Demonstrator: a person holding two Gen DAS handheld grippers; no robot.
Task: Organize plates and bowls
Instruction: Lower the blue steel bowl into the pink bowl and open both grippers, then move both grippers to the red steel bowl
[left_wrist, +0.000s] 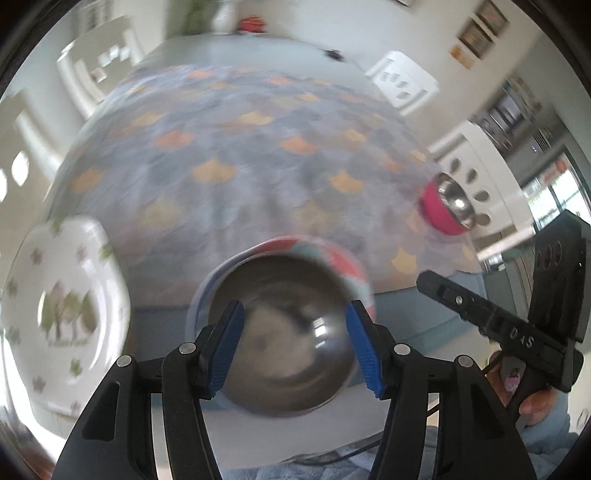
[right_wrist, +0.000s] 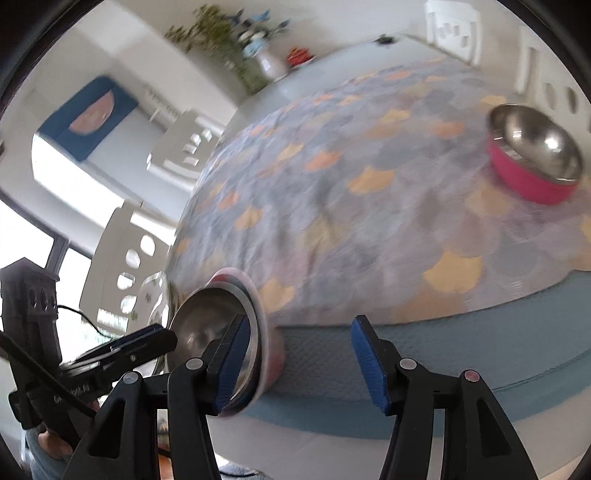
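Observation:
A steel-lined bowl with a pink and teal patterned outside (left_wrist: 280, 332) sits at the near edge of the table. My left gripper (left_wrist: 293, 347) hangs over its hollow, open, its blue pads (left_wrist: 225, 347) clear of the metal. In the right wrist view the same bowl (right_wrist: 207, 325) lies at the lower left, and my right gripper (right_wrist: 301, 360) is open beside it with only the table edge between its fingers. A white plate with a tree print (left_wrist: 66, 317) lies left of the bowl. A pink steel-lined bowl (right_wrist: 535, 155) stands further back on the right.
The table carries a blue-grey cloth with orange shapes (right_wrist: 369, 177). White chairs (left_wrist: 402, 81) stand around it. A vase with plants (right_wrist: 269, 62) and a red object (right_wrist: 299, 55) sit at the far end. A person's hand (left_wrist: 535, 402) holds the right gripper's handle.

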